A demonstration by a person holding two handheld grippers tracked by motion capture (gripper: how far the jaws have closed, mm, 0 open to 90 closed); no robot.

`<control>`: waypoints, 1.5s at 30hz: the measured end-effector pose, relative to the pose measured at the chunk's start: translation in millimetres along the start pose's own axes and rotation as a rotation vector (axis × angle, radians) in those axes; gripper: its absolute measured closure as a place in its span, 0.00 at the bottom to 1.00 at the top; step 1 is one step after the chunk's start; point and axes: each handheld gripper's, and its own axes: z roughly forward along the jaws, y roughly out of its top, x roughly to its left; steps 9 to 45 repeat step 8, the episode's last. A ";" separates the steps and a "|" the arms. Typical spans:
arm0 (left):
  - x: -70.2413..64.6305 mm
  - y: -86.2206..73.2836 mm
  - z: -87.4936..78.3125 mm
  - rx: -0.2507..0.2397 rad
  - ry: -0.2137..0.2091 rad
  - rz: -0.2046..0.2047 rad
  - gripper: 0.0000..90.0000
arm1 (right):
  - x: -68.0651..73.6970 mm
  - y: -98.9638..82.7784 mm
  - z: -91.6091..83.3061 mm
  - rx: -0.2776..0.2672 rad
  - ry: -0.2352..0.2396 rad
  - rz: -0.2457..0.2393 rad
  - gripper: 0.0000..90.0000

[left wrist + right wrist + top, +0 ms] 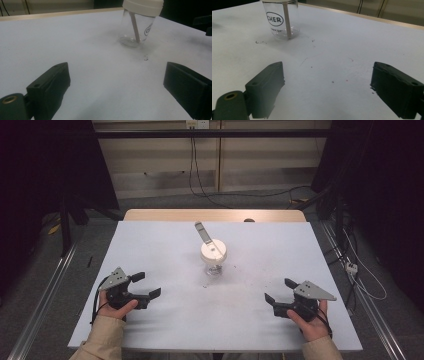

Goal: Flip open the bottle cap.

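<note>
A clear plastic cup (214, 265) with a cream lid (213, 251) stands upright near the middle of the white table (165, 245). A flat stick or straw (202, 231) pokes out through the lid and leans toward the back left. The cup (136, 31) bears a printed logo (274, 19). My left gripper (146, 285) rests at the front left, open, with only bare table between its jaws (115, 85). At the front right my right gripper (281, 291) is open too, nothing between its fingers (327, 82). Both point inward toward the cup, well short of it.
Small dark specks (259, 42) lie on the table beside the cup. The table's wooden back edge (215, 215) shows behind the white sheet. Cables (360, 265) trail on the floor at the right, and metal rails (45, 285) run along both sides.
</note>
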 end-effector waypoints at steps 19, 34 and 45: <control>-1.0 -0.7 4.3 0.018 0.006 0.014 0.07 | -0.5 -0.7 1.6 0.007 -0.003 -0.002 0.12; -1.0 -0.7 4.3 0.018 0.006 0.014 0.07 | -0.5 -0.7 1.6 0.007 -0.003 -0.002 0.12; -1.0 -0.7 4.3 0.018 0.006 0.014 0.07 | -0.5 -0.7 1.6 0.007 -0.003 -0.002 0.12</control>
